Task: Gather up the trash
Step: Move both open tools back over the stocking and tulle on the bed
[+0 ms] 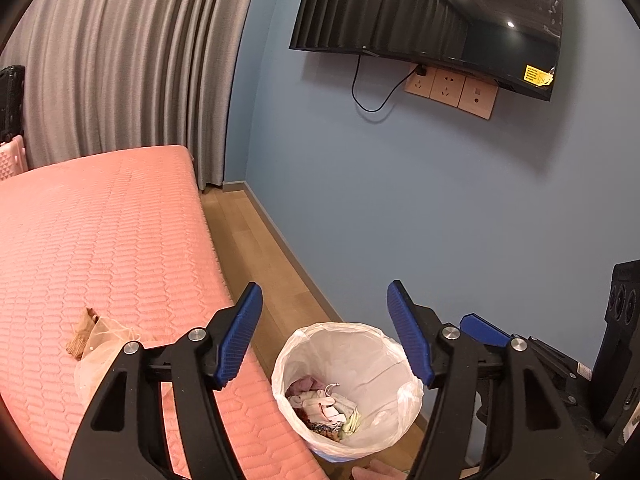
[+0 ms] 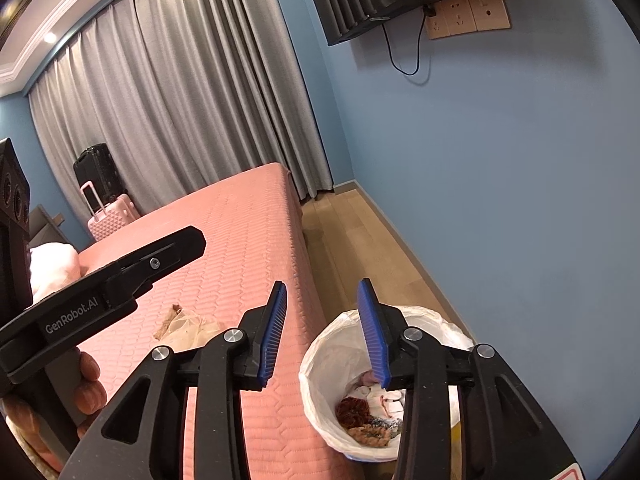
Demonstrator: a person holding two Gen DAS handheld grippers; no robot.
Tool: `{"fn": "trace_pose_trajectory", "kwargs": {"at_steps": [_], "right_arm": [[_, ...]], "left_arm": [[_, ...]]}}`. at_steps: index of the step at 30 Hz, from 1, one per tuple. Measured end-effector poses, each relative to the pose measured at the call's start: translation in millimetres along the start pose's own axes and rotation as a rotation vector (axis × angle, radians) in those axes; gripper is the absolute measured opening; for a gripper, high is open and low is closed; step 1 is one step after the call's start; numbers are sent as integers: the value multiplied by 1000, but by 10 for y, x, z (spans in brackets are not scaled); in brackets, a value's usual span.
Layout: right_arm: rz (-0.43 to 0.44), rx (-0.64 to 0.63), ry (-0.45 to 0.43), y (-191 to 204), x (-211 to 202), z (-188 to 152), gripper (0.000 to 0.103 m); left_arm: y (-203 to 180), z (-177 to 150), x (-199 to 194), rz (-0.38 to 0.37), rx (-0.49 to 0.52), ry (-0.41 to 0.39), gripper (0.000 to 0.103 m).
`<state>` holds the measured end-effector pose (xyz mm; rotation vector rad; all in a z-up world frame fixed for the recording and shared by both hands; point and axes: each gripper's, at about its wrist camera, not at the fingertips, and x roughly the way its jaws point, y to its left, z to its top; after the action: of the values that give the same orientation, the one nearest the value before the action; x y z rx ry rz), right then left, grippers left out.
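Note:
A white-lined trash bin [image 1: 352, 356] stands on the floor beside the bed, with crumpled tissues and scraps inside. My left gripper [image 1: 322, 300] hovers above it, open, with nothing between its blue pads. My right gripper [image 2: 322, 292] is also open and empty, above the bin [image 2: 320, 384] and the bed's edge. On the bed lie a brown scrap and a crumpled sheer mesh piece [image 1: 96, 340], left of both grippers; the right wrist view shows them too [image 2: 188, 326]. A hand [image 2: 86, 380] holds the left gripper's black body.
The pink quilted bed [image 1: 100, 240] fills the left. A narrow strip of wood floor [image 1: 256, 248] runs between it and the blue wall [image 1: 440, 220]. Grey curtains, a wall TV [image 1: 420, 12] and suitcases [image 2: 104, 196] stand at the back.

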<state>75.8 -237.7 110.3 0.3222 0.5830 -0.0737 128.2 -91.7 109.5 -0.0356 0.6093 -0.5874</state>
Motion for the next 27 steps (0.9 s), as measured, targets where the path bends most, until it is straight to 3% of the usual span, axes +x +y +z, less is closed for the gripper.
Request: {"fn": "trace_pose_trajectory", "kwargs": {"at_steps": [12, 15, 24, 27], "right_arm": [[42, -45, 29, 317, 7, -125, 37], [50, -56, 33, 422, 12, -172, 45], [87, -95, 65, 726, 86, -290, 46], [95, -106, 73, 842, 113, -334, 53]], "left_arm": [[305, -93, -205, 40, -50, -15, 67], [429, -147, -253, 55, -72, -12, 67], [805, -271, -403, 107, -140, -14, 68], [936, -315, -457, 123, -167, -17, 68]]}}
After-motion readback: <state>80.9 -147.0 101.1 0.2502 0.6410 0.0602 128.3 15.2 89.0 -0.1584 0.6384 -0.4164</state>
